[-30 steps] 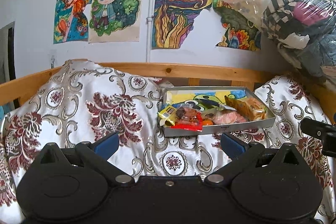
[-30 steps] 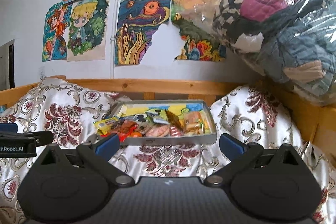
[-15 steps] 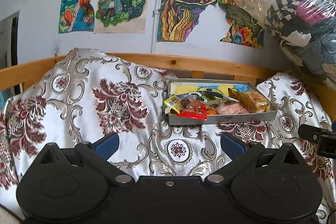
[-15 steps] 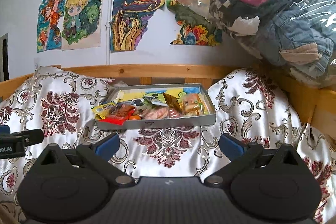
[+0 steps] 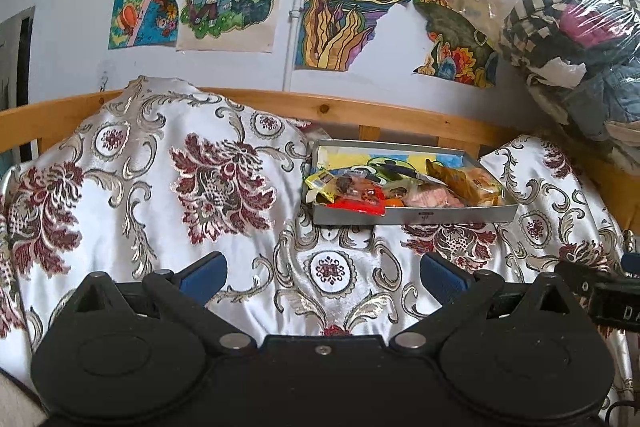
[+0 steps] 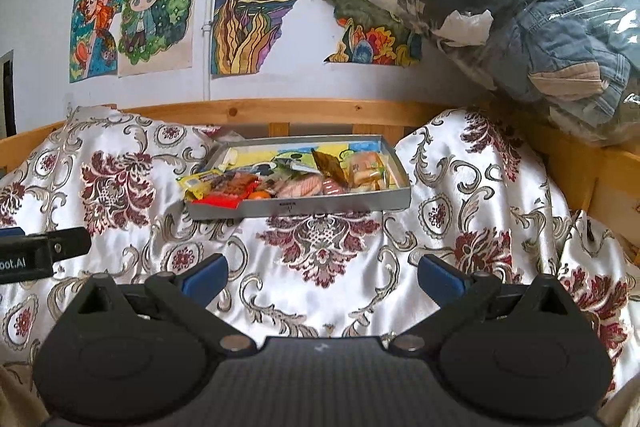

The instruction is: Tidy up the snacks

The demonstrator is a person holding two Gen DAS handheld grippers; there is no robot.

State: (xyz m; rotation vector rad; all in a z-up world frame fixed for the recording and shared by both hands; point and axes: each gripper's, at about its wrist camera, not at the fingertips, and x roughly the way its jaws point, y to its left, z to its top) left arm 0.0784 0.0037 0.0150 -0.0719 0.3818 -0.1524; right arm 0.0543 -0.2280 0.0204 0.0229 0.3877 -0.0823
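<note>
Snacks point(image 6: 280, 183): heaped loosely in tray point(image 6: 304, 207) on bed, 12 o'clock of both claws; sorting unsettled. Left claw point(image 5: 322, 273), right claw point(image 6: 322, 273): apart, empty.

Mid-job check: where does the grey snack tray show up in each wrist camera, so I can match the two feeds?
Left wrist: the grey snack tray sits right of centre, mid-height, on the patterned bedspread, beyond the open left gripper.
Right wrist: the tray sits near centre, slightly left, beyond the open right gripper.
Shared landmark: the wooden bed rail runs just behind the tray in both views.
</note>
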